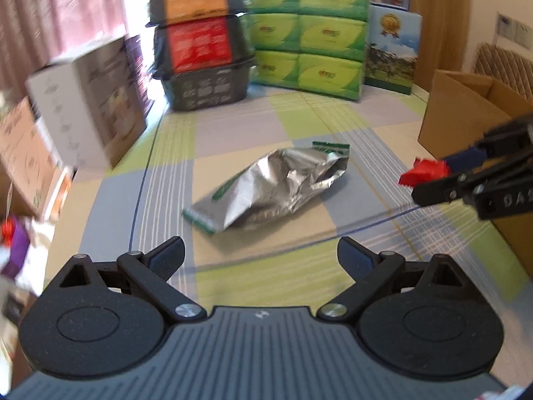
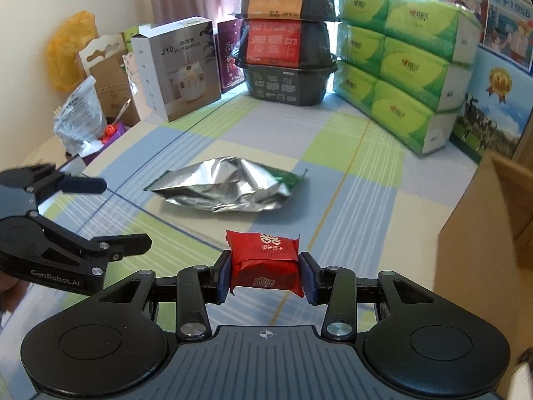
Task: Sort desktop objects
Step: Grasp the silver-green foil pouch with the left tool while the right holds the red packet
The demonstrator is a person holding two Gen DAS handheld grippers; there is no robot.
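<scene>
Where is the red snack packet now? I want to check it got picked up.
The red snack packet is held between the right gripper fingers, above the tablecloth, nearer than the silver foil bag, left of the cardboard box.

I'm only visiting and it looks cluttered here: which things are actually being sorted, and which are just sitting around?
Being sorted:
small red wrapped snack packet, clamped in the right gripper
crumpled silver foil bag
open brown cardboard box, probably the bin

Sitting around:
stacked black noodle bowls
green tissue packs
white humidifier box

one silver pouch (image 2: 226, 189), one red packet (image 2: 265, 263), three stacked bowls (image 2: 286, 40)
</scene>
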